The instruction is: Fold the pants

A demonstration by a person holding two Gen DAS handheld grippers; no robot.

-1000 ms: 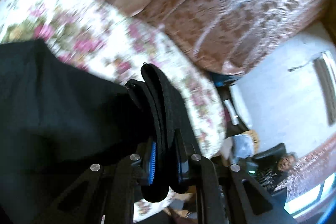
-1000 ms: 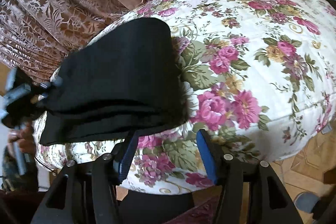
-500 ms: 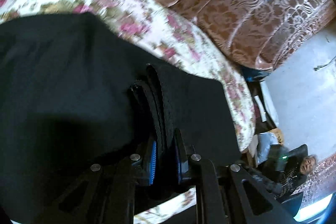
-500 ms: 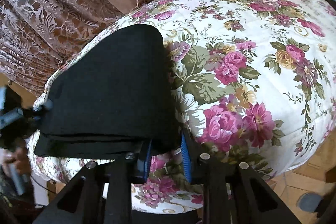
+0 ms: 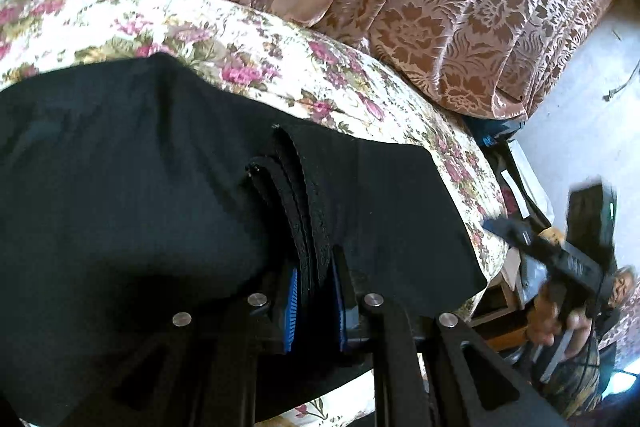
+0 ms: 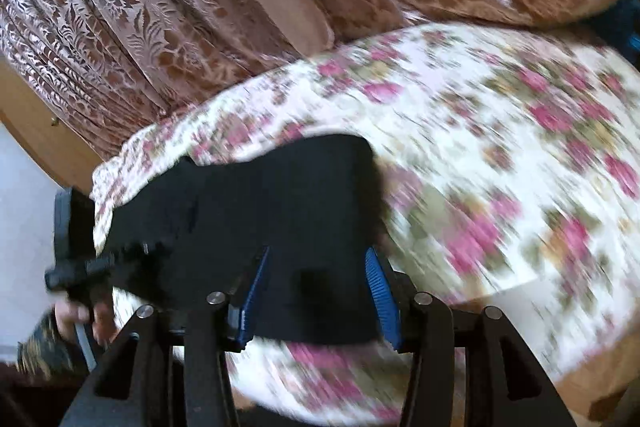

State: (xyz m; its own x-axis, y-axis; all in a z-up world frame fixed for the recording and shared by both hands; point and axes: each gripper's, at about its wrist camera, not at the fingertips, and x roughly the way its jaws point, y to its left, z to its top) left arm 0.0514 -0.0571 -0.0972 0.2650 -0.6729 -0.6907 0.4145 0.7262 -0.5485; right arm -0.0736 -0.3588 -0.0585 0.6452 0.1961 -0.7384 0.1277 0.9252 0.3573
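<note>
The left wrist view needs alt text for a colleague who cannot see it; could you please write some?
The left gripper is clamped on stacked edges of black pants lying on a floral bedspread, with a brown patterned curtain behind.

- Right wrist view: floral bedspread (image 6: 500, 163) smeared w/ motion blur, flowers unreadable.
- Black pants (image 6: 260, 211) there: near edge covers the gap betw. right gripper (image 6: 316, 297) pads; can't tell if cloth touches them.
- Left wrist view: pants (image 5: 120, 187) cut off at left & bottom frame edges; bedspread's near edge (image 5: 280, 63) hidden under them.
- Left gripper (image 5: 314, 301): pad tips buried in bunched hem layers.
- Other gripper (image 5: 560, 259) at right edge blurred; the hand on it unclear.
</note>
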